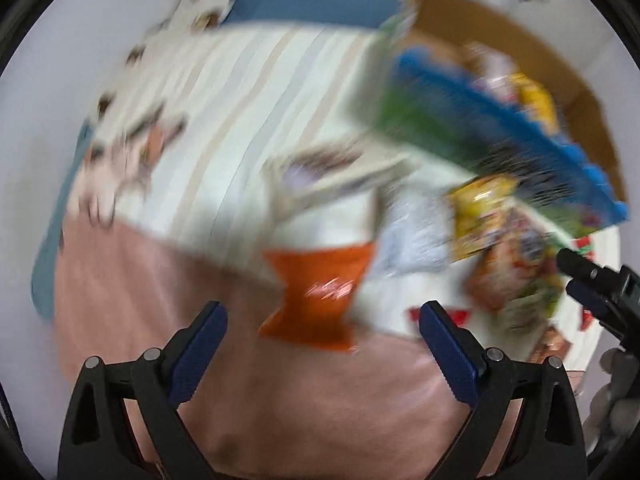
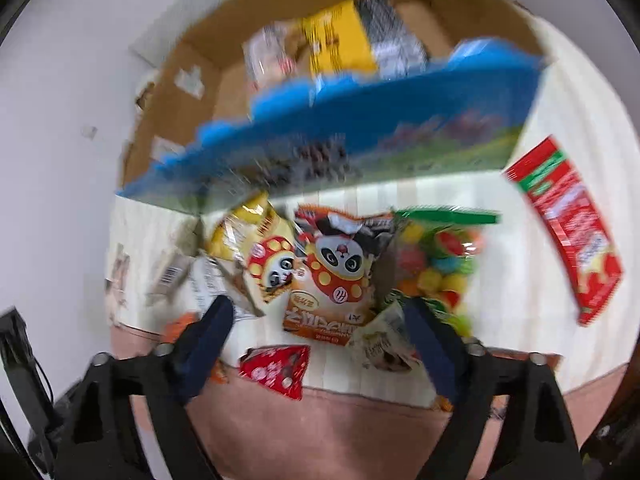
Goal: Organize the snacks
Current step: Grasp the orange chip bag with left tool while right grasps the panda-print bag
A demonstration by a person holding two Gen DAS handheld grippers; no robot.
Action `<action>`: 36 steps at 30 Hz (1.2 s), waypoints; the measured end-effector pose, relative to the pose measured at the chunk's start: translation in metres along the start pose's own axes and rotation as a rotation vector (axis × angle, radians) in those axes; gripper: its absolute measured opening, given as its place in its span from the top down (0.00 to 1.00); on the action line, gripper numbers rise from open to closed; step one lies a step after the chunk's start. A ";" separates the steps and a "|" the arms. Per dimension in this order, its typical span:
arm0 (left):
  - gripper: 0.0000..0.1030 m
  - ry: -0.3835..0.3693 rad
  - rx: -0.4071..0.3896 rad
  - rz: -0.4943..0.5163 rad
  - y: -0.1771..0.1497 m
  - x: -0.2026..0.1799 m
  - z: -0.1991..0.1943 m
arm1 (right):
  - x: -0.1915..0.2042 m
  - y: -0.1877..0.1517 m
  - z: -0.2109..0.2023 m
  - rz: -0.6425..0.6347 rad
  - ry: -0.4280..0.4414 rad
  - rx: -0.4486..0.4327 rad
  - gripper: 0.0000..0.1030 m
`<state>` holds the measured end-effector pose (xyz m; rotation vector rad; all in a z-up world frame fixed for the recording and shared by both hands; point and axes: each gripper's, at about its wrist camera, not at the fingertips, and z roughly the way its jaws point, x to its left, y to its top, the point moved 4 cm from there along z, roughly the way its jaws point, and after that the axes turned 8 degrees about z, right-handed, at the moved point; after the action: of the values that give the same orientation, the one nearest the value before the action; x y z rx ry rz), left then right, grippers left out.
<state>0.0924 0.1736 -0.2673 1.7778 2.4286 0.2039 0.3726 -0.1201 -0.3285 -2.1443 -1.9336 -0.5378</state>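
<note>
My left gripper [image 1: 322,312] is open and points down over an orange packet [image 1: 316,296], which lies between its spread fingers with no pad on it. My right gripper [image 2: 318,304] is open above a heap of snacks. An orange panda packet [image 2: 336,276] lies between its fingers, untouched. Beside that packet are a yellow panda packet [image 2: 260,248], a bag of coloured sweets [image 2: 436,264] and a small red packet [image 2: 276,364]. A large blue and green package [image 2: 360,140] leans at the cardboard box [image 2: 192,64]. Both views are blurred.
The snacks lie on a striped cloth [image 1: 240,100] with a pink cloth [image 1: 160,300] at the near side. The cardboard box holds a yellow pack [image 2: 340,40] and others. A long red pack [image 2: 568,228] lies at the right. A pale flat packet [image 1: 332,176] lies beyond the orange one.
</note>
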 end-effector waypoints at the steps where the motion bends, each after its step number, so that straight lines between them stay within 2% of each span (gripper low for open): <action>1: 0.05 -0.002 0.022 -0.016 -0.003 0.005 0.009 | 0.000 0.000 0.014 0.004 -0.024 0.013 0.20; 4: 0.05 -0.017 0.074 -0.027 -0.007 0.012 0.037 | -0.001 0.003 0.039 0.012 -0.092 0.015 0.20; 9: 0.05 -0.065 0.142 0.043 0.002 0.001 0.084 | 0.009 0.008 0.068 0.001 -0.199 0.030 0.21; 11: 0.21 -0.085 0.133 0.048 0.006 0.000 0.092 | 0.013 0.009 0.076 -0.001 -0.229 0.025 0.23; 12: 0.35 -0.091 0.129 0.045 0.008 0.001 0.093 | 0.016 0.009 0.079 -0.003 -0.234 0.025 0.30; 13: 0.40 -0.093 0.125 0.041 0.010 0.003 0.094 | 0.016 0.008 0.083 0.018 -0.232 0.037 0.37; 16: 0.53 -0.117 0.102 0.030 0.013 0.011 0.092 | 0.016 0.004 0.082 0.028 -0.239 0.031 0.41; 19: 0.55 -0.155 0.102 0.028 0.014 0.019 0.090 | 0.024 -0.003 0.074 -0.006 -0.252 0.018 0.46; 22: 0.55 -0.159 0.100 0.059 0.013 0.027 0.089 | 0.029 -0.014 0.068 -0.014 -0.238 0.011 0.47; 30: 0.55 -0.195 0.150 0.203 -0.045 0.018 0.073 | 0.048 -0.076 0.021 -0.081 -0.167 -0.003 0.47; 33: 0.55 -0.194 0.179 0.253 -0.070 0.013 0.076 | 0.038 -0.105 0.010 -0.094 -0.164 0.043 0.47; 36: 0.55 -0.181 0.212 0.283 -0.092 0.008 0.086 | 0.022 -0.134 0.022 -0.078 -0.171 0.111 0.47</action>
<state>0.0196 0.1571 -0.3689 2.1227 2.1360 -0.1894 0.2451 -0.0748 -0.3518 -2.1143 -2.0892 -0.2596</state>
